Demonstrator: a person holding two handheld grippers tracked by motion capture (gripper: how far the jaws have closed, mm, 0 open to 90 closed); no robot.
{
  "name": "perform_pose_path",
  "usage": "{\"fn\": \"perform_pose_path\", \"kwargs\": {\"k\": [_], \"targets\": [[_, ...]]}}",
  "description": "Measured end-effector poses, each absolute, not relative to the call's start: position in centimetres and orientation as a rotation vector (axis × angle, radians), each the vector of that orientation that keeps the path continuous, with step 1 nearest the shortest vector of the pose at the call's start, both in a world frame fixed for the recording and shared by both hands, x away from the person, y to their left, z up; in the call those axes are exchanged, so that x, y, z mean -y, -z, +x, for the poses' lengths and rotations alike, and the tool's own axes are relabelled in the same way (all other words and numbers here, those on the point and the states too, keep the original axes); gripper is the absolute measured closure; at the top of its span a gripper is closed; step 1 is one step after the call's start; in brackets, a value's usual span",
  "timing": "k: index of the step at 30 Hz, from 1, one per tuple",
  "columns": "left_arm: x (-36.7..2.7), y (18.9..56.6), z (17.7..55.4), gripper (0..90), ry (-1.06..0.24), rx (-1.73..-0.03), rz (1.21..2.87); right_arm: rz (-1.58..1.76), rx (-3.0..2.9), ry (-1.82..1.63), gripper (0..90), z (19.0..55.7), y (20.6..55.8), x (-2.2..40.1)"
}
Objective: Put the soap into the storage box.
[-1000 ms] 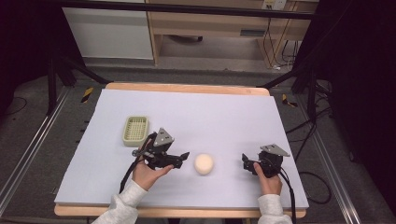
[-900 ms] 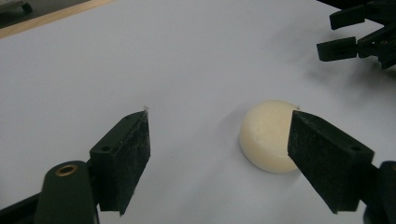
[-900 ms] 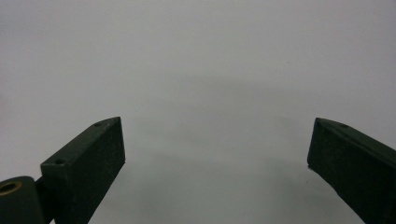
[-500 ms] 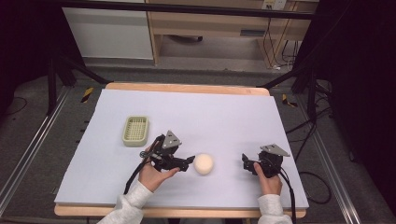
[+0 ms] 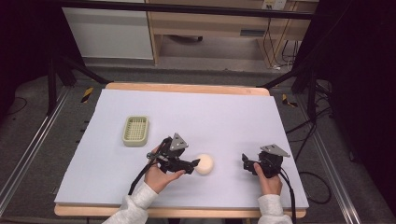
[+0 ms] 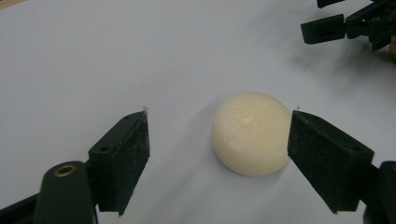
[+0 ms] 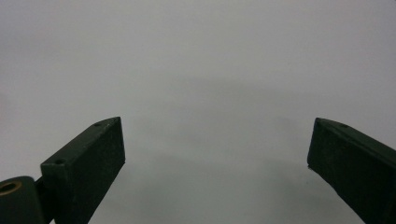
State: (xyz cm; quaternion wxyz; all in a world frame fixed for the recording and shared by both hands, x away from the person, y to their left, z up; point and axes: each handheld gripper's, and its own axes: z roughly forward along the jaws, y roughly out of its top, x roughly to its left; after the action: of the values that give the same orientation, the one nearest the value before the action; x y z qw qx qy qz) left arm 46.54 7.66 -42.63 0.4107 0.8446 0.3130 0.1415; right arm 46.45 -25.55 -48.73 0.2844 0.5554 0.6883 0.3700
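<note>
A pale green basket [image 5: 135, 130] sits on the white table [image 5: 224, 116].

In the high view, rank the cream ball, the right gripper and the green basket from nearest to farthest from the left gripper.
1. Cream ball: right at the tips of the left gripper, on the white table.
2. Green basket: up and to its left, toward the far side.
3. Right gripper: across the ball, at the right.

The high view looks forward and down from above the near edge of the pale lilac-grey surface [image 5: 224, 112], taking in all of it. The left gripper view sits low and close over the round cream-coloured ball [image 6: 250, 133], which the high view shares [image 5: 204, 164]. The right gripper view faces bare surface, very near.
</note>
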Motion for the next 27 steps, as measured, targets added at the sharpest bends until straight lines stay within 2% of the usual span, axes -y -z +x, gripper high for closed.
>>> {"fn": "perform_pose_path", "kwargs": {"k": [27], "targets": [[-4.9, 43.9, 46.5, 17.5, -0.327, -0.757, 2.205, 1.485, -1.844, -0.991, 4.4, 46.5, 48.7, 25.5]]}}
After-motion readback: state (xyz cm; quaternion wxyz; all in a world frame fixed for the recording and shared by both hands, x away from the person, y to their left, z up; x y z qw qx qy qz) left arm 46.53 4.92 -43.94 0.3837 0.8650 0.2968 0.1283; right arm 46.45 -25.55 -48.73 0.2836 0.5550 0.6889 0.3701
